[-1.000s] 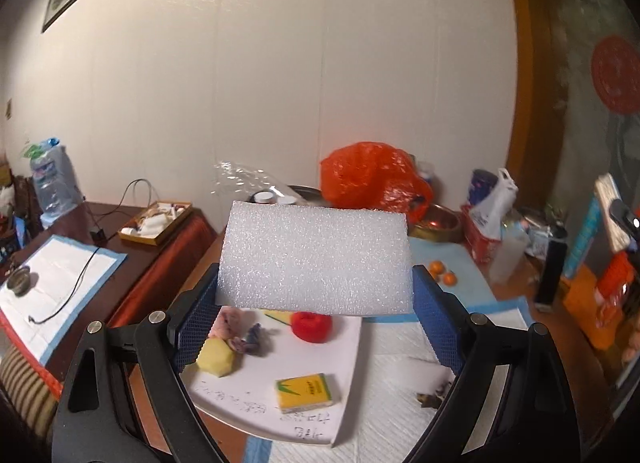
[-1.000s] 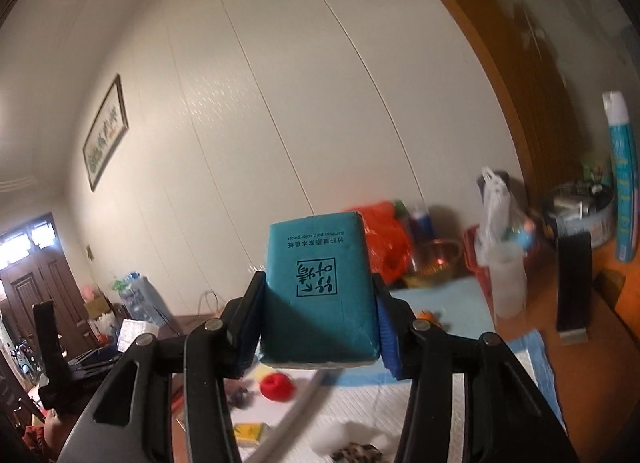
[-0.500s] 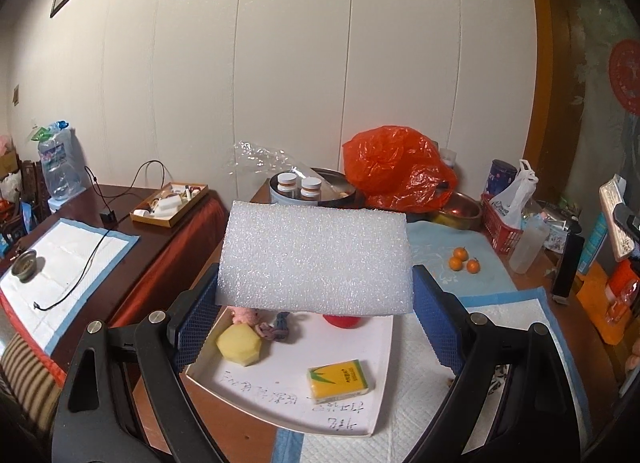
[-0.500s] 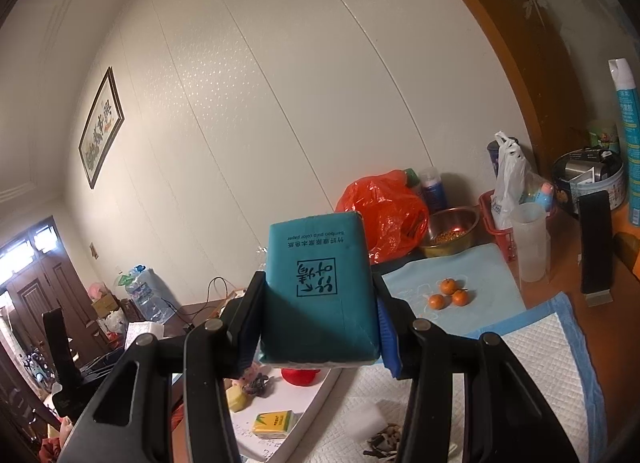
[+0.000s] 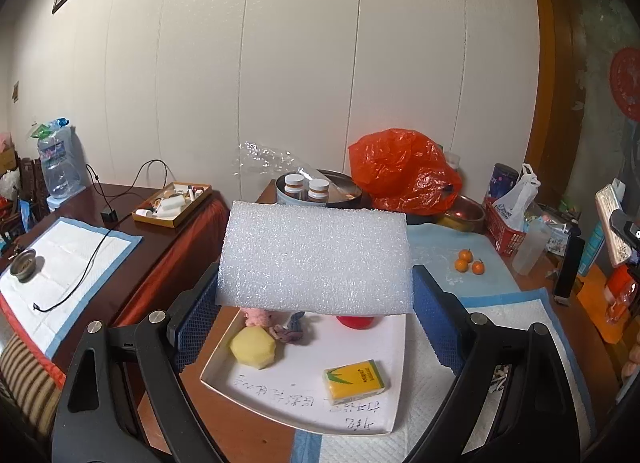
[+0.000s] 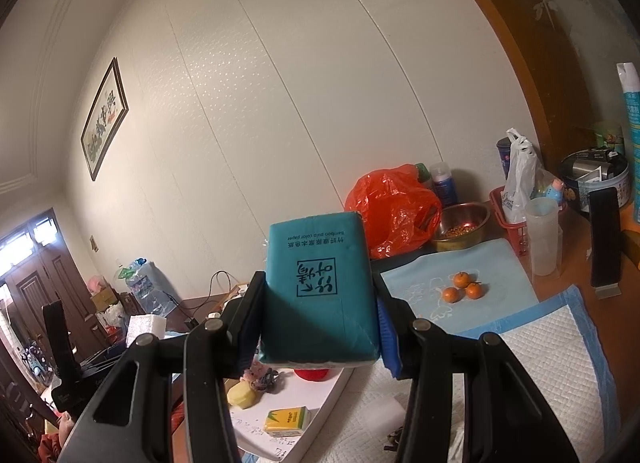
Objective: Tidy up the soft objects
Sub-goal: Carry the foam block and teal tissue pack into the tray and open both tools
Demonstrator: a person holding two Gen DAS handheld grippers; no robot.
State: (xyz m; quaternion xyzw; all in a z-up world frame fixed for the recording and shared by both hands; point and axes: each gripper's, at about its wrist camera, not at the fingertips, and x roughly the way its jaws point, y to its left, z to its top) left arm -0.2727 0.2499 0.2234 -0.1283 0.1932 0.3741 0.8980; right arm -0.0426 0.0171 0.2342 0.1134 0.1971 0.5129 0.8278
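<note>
Left wrist view: the left tool (image 5: 316, 303) pinches the white foam sheet (image 5: 315, 259) above the white tray (image 5: 360, 415), which now shows more fully than a second ago. Right tool (image 6: 318, 327) clamps the teal tissue pack (image 6: 320, 295). Both items have closed on the tray on the desk (image 5: 240, 435); placement appears next.

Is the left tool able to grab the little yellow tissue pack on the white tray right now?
Probably not yet. The left tool is already shut on the white foam block, so nothing else fits between its pads. The yellow tissue pack lies uncovered on the white tray.
</note>
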